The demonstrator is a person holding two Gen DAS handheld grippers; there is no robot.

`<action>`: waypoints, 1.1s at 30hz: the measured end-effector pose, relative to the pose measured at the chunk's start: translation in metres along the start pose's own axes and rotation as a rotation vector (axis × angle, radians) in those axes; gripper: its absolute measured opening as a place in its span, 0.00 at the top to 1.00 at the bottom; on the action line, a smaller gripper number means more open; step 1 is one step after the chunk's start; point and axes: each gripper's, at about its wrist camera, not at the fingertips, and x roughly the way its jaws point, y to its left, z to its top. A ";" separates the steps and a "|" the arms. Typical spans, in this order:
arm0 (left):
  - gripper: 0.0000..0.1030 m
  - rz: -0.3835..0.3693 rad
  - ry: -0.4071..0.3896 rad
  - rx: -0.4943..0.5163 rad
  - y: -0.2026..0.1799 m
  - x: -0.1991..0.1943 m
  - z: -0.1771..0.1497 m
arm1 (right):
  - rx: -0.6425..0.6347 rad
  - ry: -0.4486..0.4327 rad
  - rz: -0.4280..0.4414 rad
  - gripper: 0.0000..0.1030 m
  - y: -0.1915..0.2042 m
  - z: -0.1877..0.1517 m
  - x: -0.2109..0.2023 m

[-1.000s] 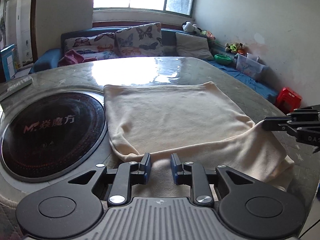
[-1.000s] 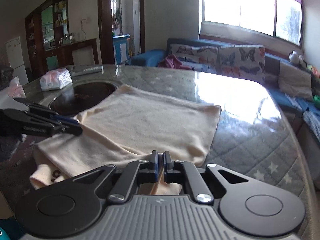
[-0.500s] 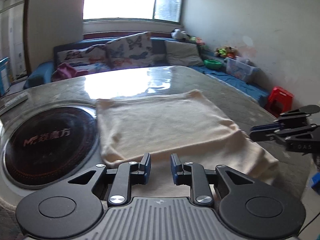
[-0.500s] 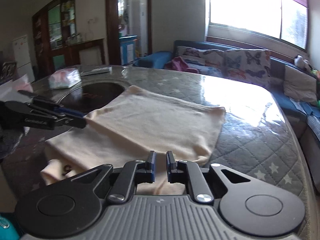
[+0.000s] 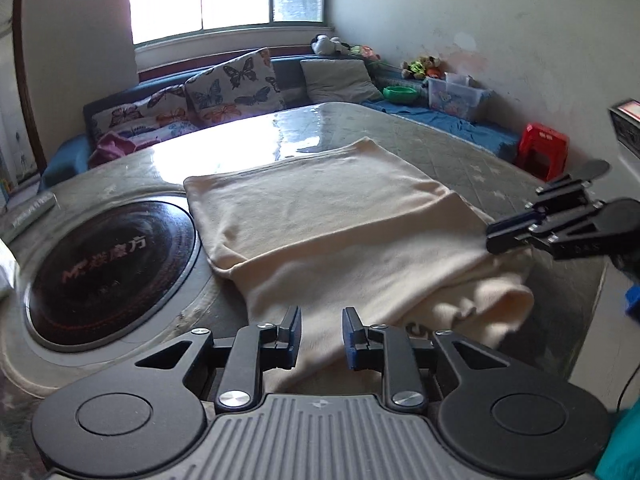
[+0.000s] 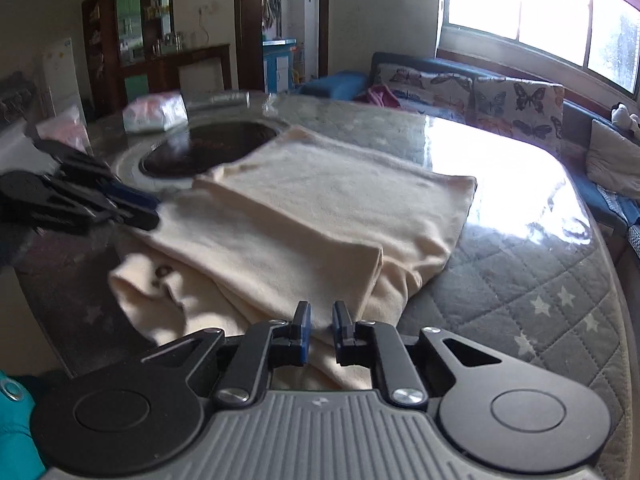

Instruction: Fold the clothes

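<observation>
A cream garment [image 5: 332,224] lies on the quilted table, its near part folded back over the rest; it also shows in the right wrist view [image 6: 320,216]. A bunched end [image 5: 492,304] hangs near the table's front edge. My left gripper [image 5: 320,338] is open and empty just above the garment's near edge. My right gripper [image 6: 320,332] is open and empty over the garment's near right edge. The right gripper shows at the right of the left wrist view [image 5: 560,228]; the left gripper shows at the left of the right wrist view [image 6: 80,204].
A round black cooktop [image 5: 108,256] is set in the table left of the garment. A tissue pack [image 6: 154,114] and a remote [image 5: 32,216] lie beyond it. A sofa with butterfly cushions [image 5: 224,88] stands behind the table. A red stool [image 5: 542,150] stands at right.
Both grippers opened and let go of the garment, then drew back toward the front edge. The folded layer now rests flat on the garment.
</observation>
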 end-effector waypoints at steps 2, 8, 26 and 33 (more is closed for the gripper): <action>0.73 0.007 0.004 0.066 -0.006 -0.009 -0.006 | 0.001 0.001 0.003 0.89 0.000 0.000 -0.002; 0.68 0.004 -0.001 0.282 -0.032 -0.019 -0.025 | -0.063 0.013 0.008 0.82 0.006 -0.002 -0.019; 0.88 -0.023 -0.121 0.331 -0.039 0.007 -0.012 | -0.376 0.001 0.011 0.37 0.048 -0.017 -0.027; 0.89 -0.079 -0.128 0.157 -0.008 0.017 0.020 | -0.417 -0.051 0.022 0.37 0.055 -0.010 -0.007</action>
